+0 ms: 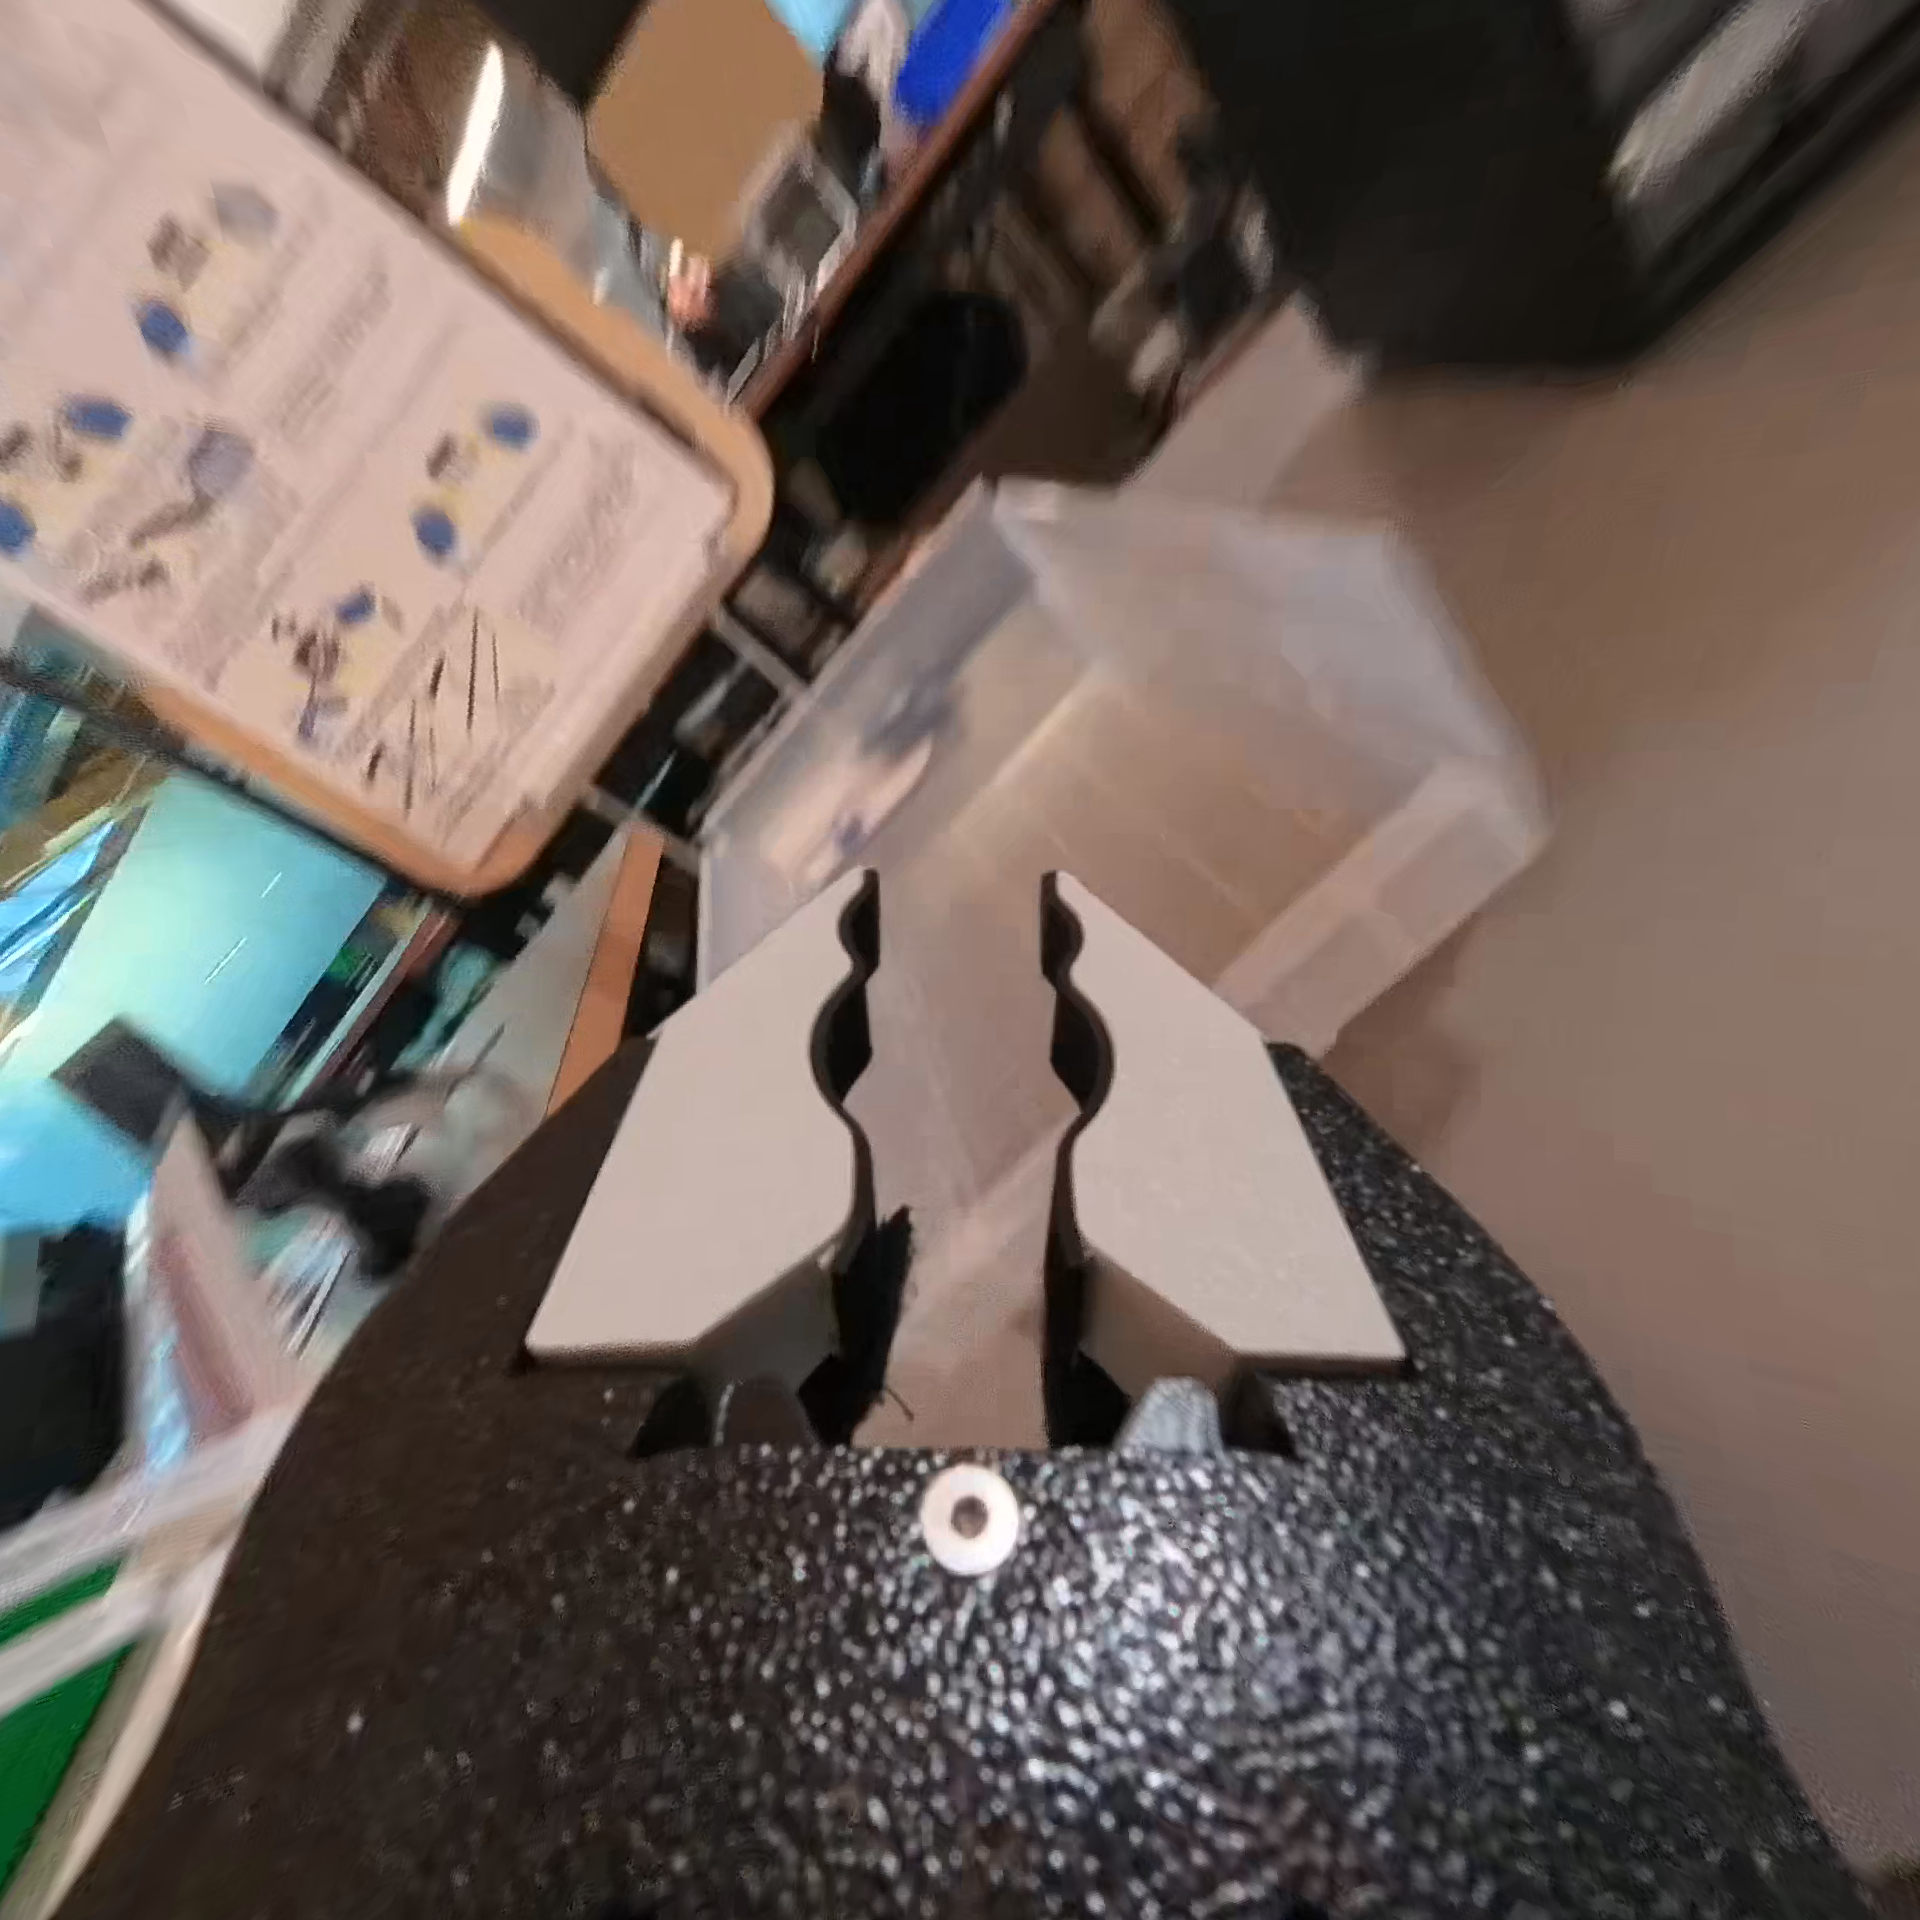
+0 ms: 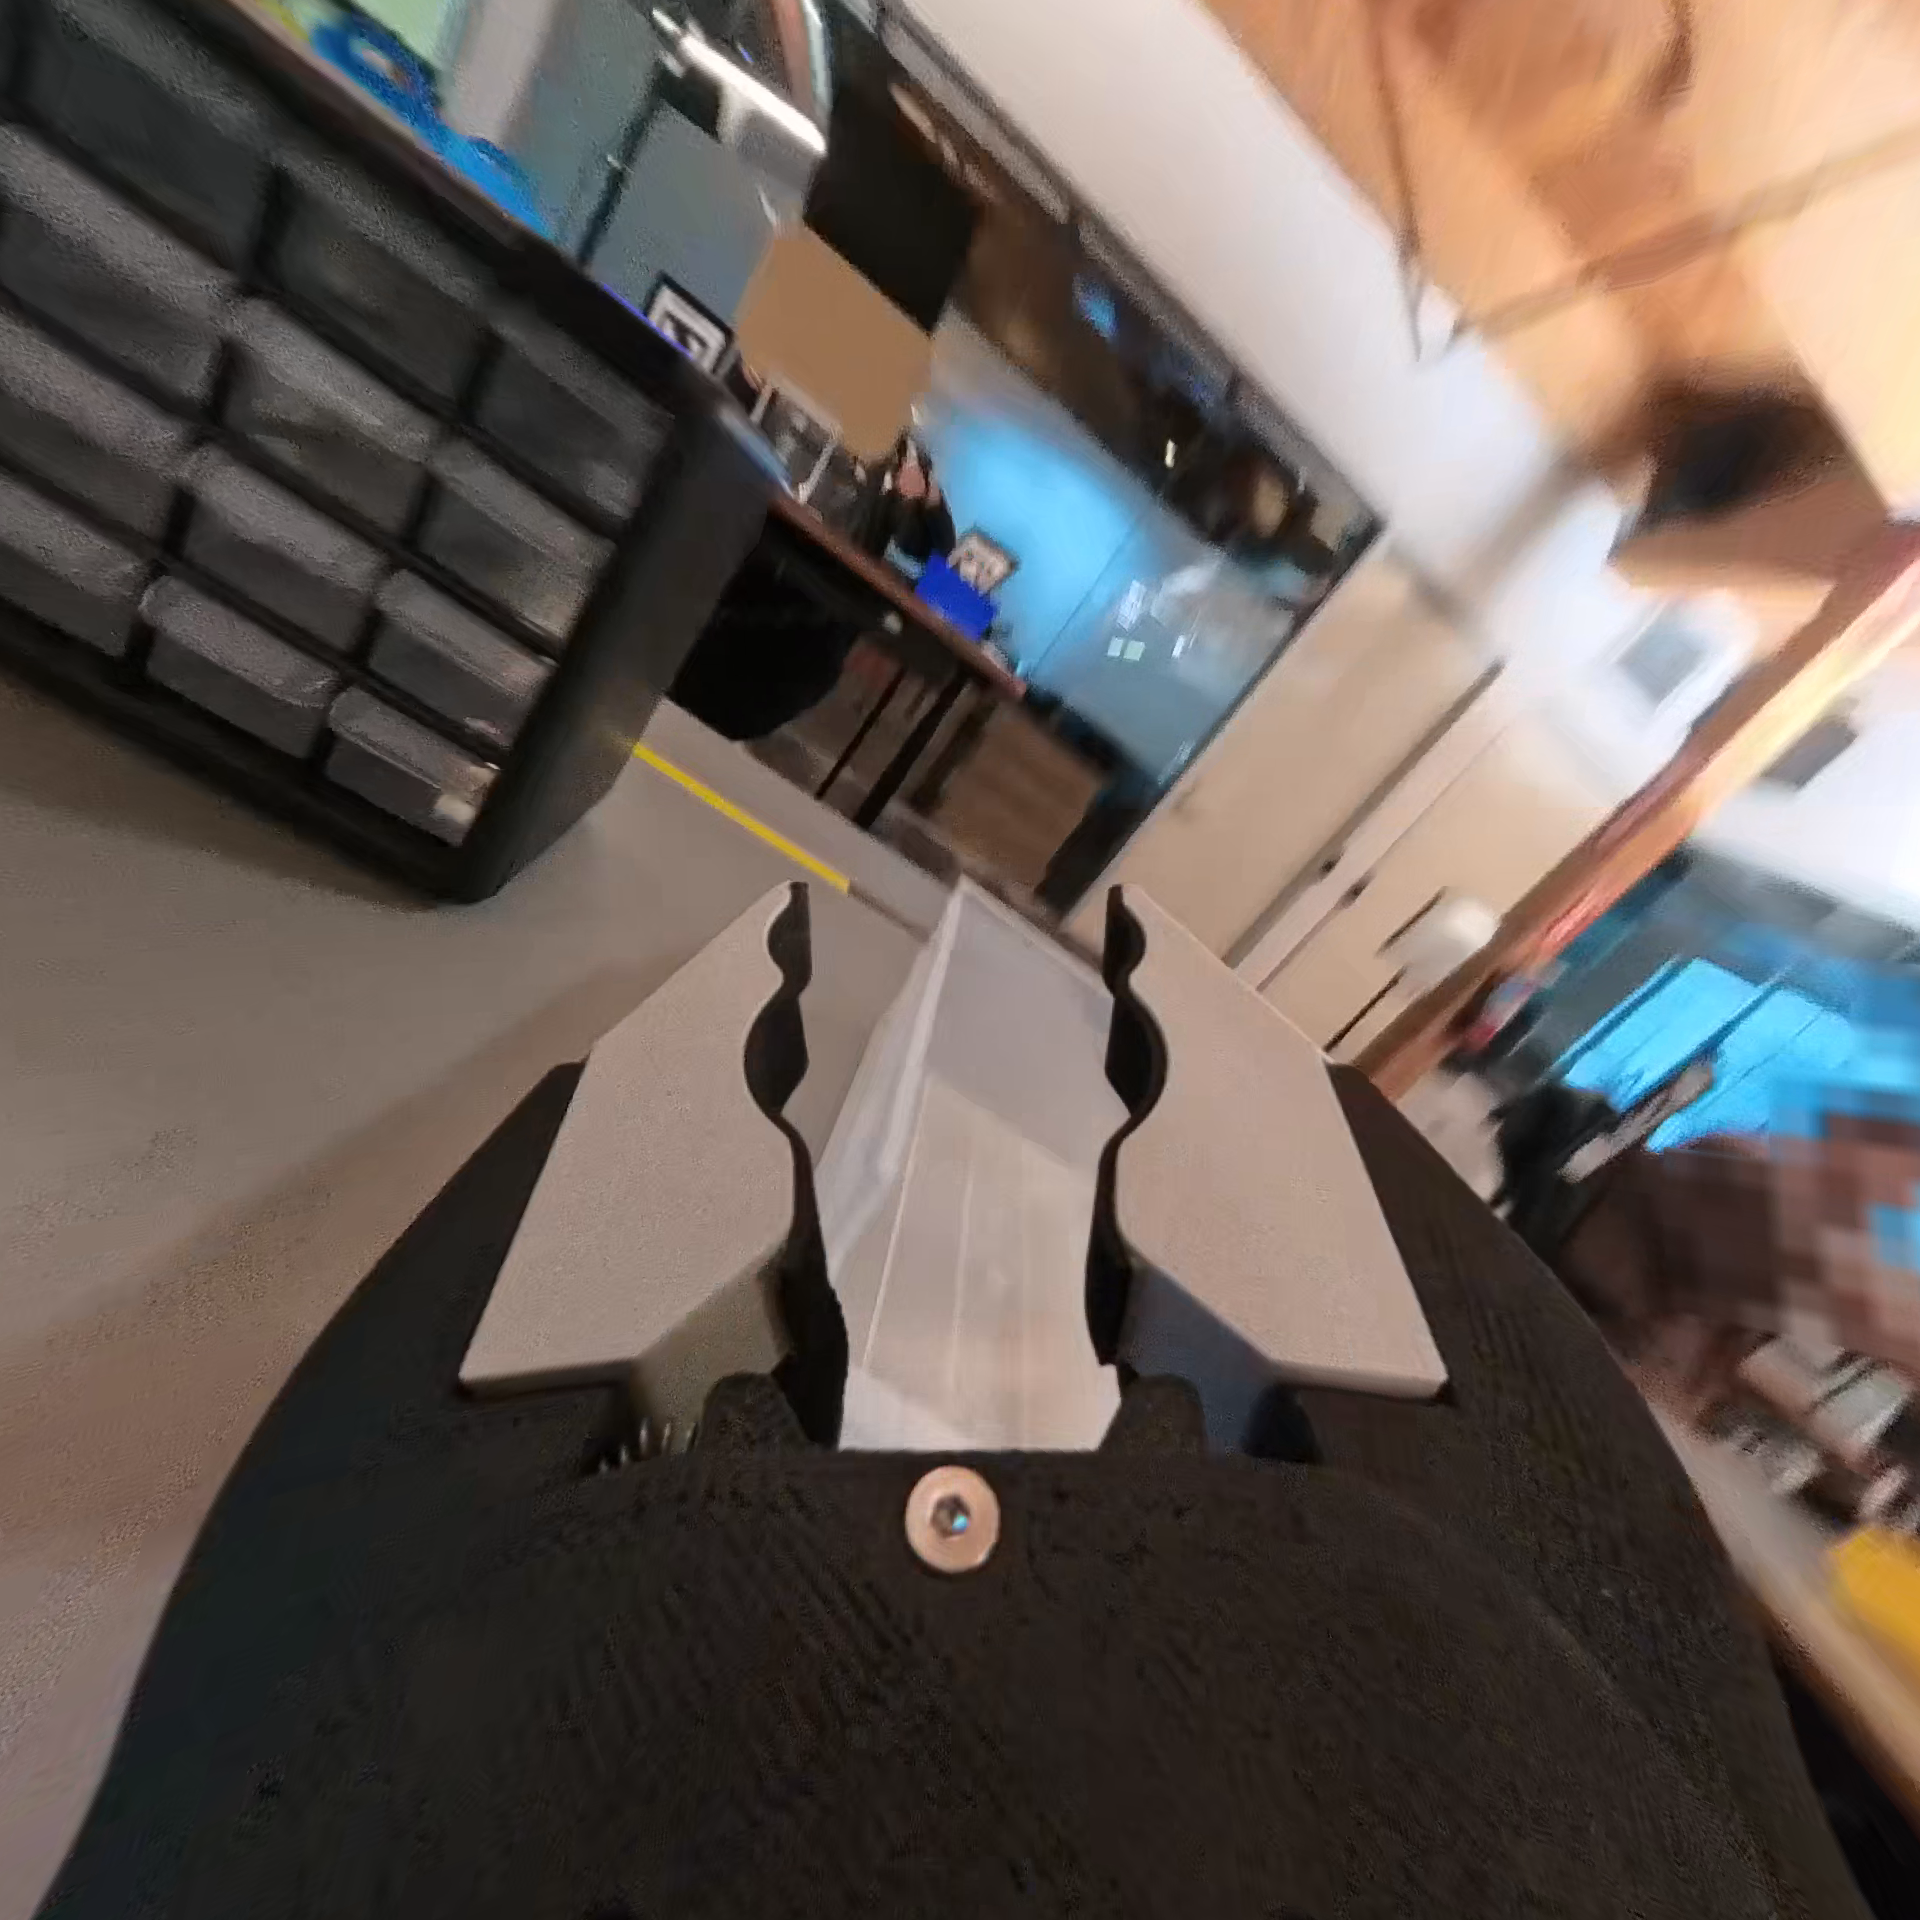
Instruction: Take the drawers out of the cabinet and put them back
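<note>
In the right wrist view we see our right tongs (image 2: 954,904) set partly apart, with a clear plastic drawer (image 2: 966,1174), long and narrow, lying lengthwise between the two grey fingers (image 2: 665,1174). The drawer fills most of the gap and seems held there, though blur keeps us from telling whether both inner faces actually press on it. To the left and farther back, the black plastic cabinet of small translucent grey drawers (image 2: 312,499) stands on the pale grey counter (image 2: 208,1039), well apart from the tongs. The view is tilted, and a yellow strip (image 2: 743,821) runs along the counter's far edge.

In the left wrist view our left tongs (image 1: 961,883) stand partly open with nothing between the fingers. Ahead of them a clear plastic box-shaped piece (image 1: 1195,727), probably another drawer, rests on the beige counter (image 1: 1610,1039); the picture is too smeared for us to tell which way it lies. A white board with blue marks and a tan rounded frame (image 1: 343,468) shows at the upper left, off the counter.
</note>
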Demonstrator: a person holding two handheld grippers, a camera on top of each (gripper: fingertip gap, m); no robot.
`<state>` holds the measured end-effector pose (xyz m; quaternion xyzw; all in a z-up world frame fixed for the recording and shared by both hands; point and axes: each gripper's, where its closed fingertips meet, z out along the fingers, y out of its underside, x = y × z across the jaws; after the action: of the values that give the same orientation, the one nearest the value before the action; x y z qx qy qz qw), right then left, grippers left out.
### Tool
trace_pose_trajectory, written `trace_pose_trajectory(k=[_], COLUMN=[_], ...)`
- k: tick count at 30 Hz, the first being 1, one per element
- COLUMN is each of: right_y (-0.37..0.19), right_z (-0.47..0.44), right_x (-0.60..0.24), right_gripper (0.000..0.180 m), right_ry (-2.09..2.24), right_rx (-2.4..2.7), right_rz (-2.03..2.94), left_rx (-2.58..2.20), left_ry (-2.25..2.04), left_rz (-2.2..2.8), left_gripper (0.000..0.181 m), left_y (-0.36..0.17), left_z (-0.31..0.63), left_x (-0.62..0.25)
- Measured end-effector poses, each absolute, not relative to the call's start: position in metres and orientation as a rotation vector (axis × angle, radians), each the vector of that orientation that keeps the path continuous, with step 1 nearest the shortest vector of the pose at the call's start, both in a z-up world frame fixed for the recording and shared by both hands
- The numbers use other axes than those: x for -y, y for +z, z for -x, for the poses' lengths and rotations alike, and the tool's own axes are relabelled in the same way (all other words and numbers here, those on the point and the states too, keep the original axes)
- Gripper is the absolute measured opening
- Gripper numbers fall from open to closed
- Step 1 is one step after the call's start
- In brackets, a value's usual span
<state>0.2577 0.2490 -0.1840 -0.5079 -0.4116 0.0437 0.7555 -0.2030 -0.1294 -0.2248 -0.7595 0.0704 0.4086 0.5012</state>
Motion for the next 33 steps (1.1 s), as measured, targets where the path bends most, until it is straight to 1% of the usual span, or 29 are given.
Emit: trace_pose_trajectory(k=[3, 7, 9, 10, 11, 12, 14, 16, 18, 19, 21, 23, 25, 29, 33], right_y=[-0.188, -0.212, -0.222, -0.223, -0.221, -0.22, -0.225, -0.235, -0.237, -0.234, -0.245, -0.26, -0.269, -0.267, -0.255], right_z=[-0.209, -0.121, -0.083, -0.066, -0.05, -0.034, -0.006, 0.018, 0.036, 0.043, 0.059, 0.072, 0.081, 0.092, 0.093], right_x=[-0.226, -0.189, -0.173, -0.168, -0.163, -0.16, -0.16, -0.16, -0.156, -0.149, -0.136, -0.13, -0.133, -0.149, -0.155], right_gripper=[0.054, 0.051, 0.05, 0.05, 0.051, 0.051, 0.052, 0.051, 0.048, 0.048, 0.046, 0.041, 0.032, 0.025, 0.025], right_ry=[-0.033, 0.219, 0.255, 0.251, 0.263, 0.295, 0.34, 0.359, 0.294, 0.284, 0.224, 0.113, 0.032, -0.074, -0.108], right_rx=[1.049, 1.224, 1.295, 1.314, 1.315, 1.313, 1.318, 1.312, 1.328, 1.328, 1.404, 1.48, 1.516, 1.48, 1.421], right_rz=[0.911, 0.831, 0.76, 0.713, 0.67, 0.648, 0.654, 0.662, 0.62, 0.574, 0.485, 0.39, 0.34, 0.311, 0.299], left_rx=[-0.342, -0.46, -0.514, -0.554, -0.573, -0.592, -0.605, -0.58, -0.512, -0.478, -0.467, -0.404, -0.403, -0.432, -0.441], left_ry=[0.833, 0.695, 0.612, 0.581, 0.535, 0.472, 0.395, 0.37, 0.328, 0.281, 0.207, 0.228, 0.163, 0.198, 0.184], left_rz=[1.73, 1.663, 1.601, 1.52, 1.472, 1.471, 1.507, 1.532, 1.542, 1.551, 1.596, 1.648, 1.64, 1.704, 1.741], left_gripper=[0.042, 0.055, 0.062, 0.046, 0.041, 0.044, 0.049, 0.051, 0.053, 0.053, 0.048, 0.047, 0.048, 0.051, 0.05], left_y=[-0.179, -0.124, -0.103, -0.089, -0.078, -0.073, -0.072, -0.077, -0.083, -0.087, -0.097, -0.096, -0.095, -0.105, -0.115], left_z=[0.174, 0.143, 0.124, 0.113, 0.104, 0.097, 0.093, 0.097, 0.104, 0.106, 0.11, 0.128, 0.126, 0.129, 0.132], left_x=[0.077, -0.003, -0.041, -0.059, -0.077, -0.093, -0.12, -0.137, -0.143, -0.144, -0.145, -0.148, -0.146, -0.145, -0.143])
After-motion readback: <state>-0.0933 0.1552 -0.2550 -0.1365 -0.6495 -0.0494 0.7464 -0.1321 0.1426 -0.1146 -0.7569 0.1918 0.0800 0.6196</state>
